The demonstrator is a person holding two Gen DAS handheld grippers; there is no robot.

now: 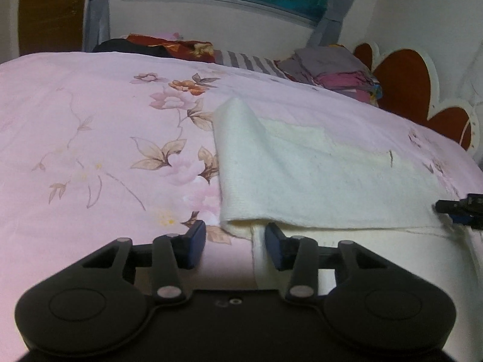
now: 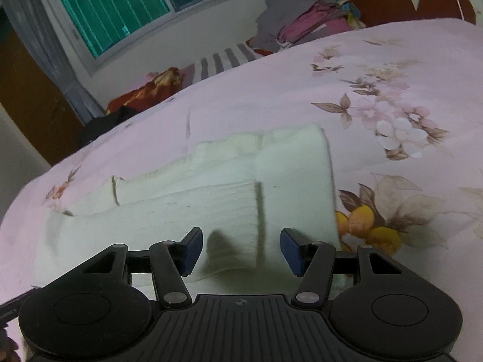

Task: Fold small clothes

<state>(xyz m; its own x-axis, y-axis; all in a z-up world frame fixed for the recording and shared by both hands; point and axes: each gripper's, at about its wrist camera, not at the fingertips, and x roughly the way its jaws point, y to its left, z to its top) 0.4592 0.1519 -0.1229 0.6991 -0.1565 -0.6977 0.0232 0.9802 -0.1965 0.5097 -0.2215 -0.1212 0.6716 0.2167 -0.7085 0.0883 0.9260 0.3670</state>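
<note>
My left claw (image 1: 235,246) and right claw (image 2: 240,252) hang over the near edge of the bed (image 1: 90,138), each with its blue pads parted and pressing on nothing. The cream garment (image 1: 302,178) lies flat on the floral bedspread with one flap already turned over, so its near hem sits between both pairs of pads. I judge they are spaced to pinch that hem for the next fold.

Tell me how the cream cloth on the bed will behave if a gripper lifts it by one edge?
The cream cloth probably droops: it already lies in soft folds on the bedsheet. Its fuzzy surface suggests little slipping. It looks thin, so likely light.
</note>
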